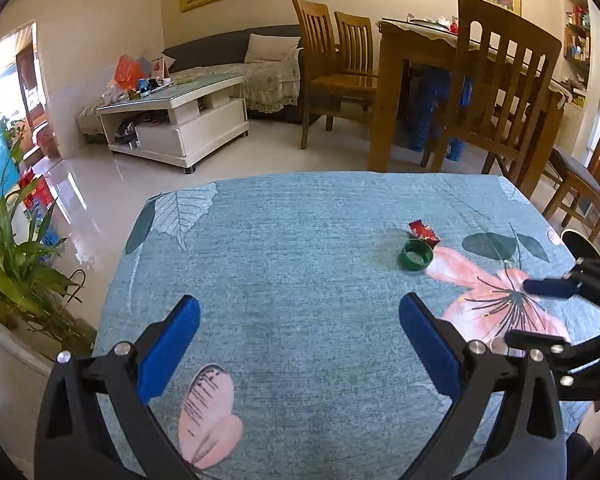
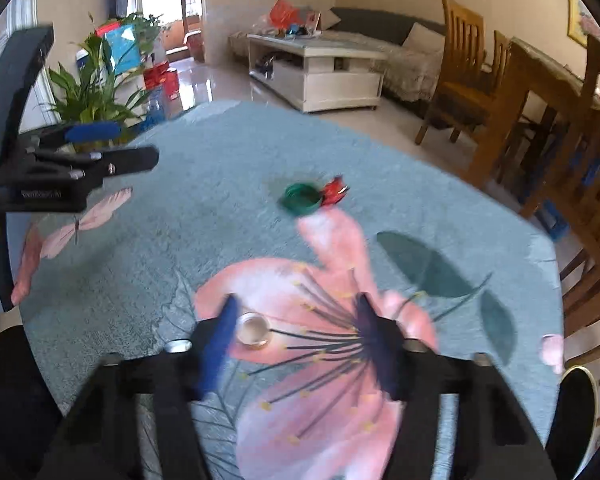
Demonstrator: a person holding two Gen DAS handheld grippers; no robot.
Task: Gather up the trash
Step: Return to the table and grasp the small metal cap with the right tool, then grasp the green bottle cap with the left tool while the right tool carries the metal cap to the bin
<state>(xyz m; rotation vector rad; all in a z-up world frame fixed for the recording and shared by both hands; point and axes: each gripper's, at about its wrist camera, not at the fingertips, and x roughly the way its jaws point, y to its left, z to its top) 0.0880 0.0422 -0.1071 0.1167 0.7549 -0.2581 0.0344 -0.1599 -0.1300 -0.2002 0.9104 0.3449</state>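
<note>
Trash on table [image 1: 300,248]: green cap [image 1: 416,255] touching red wrapper [image 1: 423,233], far side. Left tool [image 1: 300,322] spread, empty. Right tool [image 2: 296,334] partly spread, small metal ring [image 2: 254,329] beside its left finger.

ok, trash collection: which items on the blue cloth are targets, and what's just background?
Job items:
green bottle cap
red wrapper, touching the cap
small silver ring-like piece by the right gripper, possibly trash

Just there:
floral tablecloth
potted plant
coffee table
wooden chairs
</note>
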